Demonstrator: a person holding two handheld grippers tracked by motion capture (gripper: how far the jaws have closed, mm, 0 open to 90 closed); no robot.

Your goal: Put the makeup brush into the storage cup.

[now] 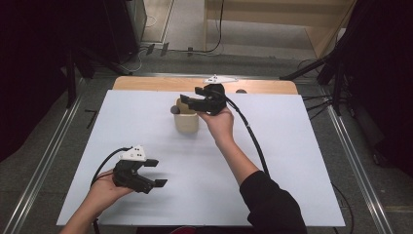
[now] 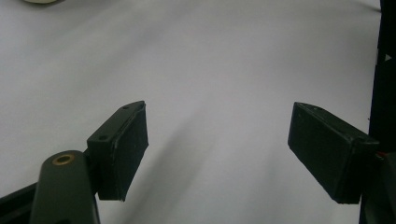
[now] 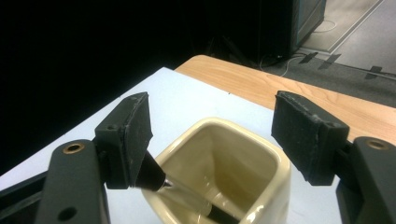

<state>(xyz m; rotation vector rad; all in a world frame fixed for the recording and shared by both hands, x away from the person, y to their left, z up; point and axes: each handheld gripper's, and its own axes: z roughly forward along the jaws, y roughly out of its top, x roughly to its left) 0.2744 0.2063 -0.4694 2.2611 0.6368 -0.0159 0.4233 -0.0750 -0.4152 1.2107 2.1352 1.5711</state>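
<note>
Hovering over the cream cup [image 3: 219, 172], the right claw [image 3: 212, 135] is apart; its pen [image 3: 156, 176] is light, slippery; grip its dark cap.

The right hand-held gripper [image 3: 212, 135] hangs with jaws apart over a cream square cup [image 3: 224, 186] on the white surface [image 3: 187, 98]; a dark-capped pen [image 3: 161, 179] leans inside against the cup's rim, beside the left pad
</note>
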